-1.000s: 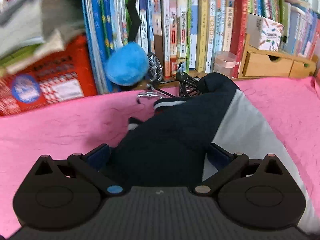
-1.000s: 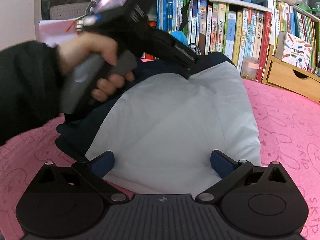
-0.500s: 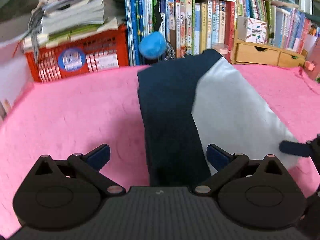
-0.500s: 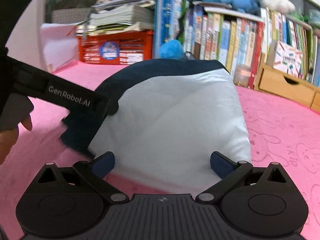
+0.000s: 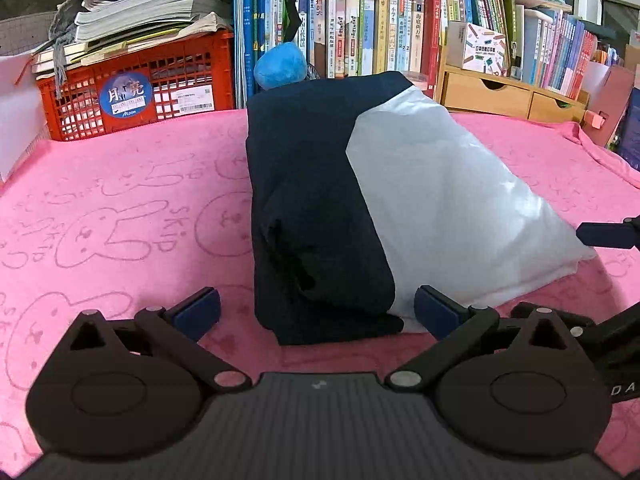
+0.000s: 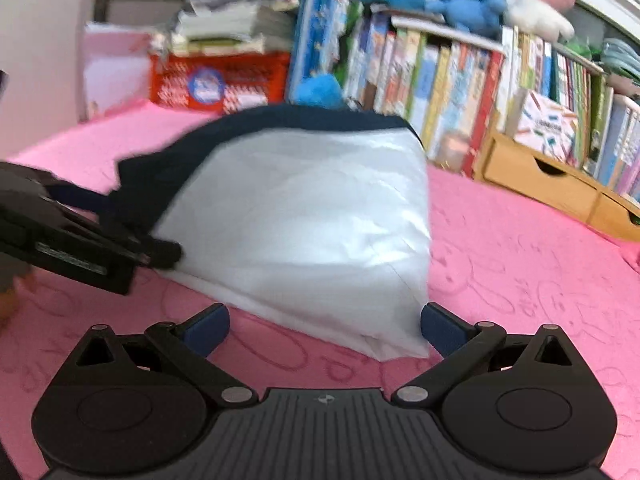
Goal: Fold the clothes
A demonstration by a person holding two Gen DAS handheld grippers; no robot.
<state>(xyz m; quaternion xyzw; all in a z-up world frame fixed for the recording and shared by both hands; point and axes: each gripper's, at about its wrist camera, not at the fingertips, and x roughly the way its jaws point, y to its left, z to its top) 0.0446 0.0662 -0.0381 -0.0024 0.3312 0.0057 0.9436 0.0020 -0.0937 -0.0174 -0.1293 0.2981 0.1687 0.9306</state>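
Pink blanket [image 5: 120, 208] carries the folded shirt [image 5: 360, 208]; both my tools [image 5: 316, 308] [image 6: 324, 320] gape empty, next smoothing it.

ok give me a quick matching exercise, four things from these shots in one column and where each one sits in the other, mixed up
Things:
1. folded navy and light grey garment
2. red plastic crate
3. round blue plush ball
4. small wooden drawer unit

Places:
A. at the back left, under a stack of papers
B. at the back right, below a row of books
C. in the middle of the pink blanket
D. just behind the garment, against the books

Pairs: 1-C, 2-A, 3-D, 4-B
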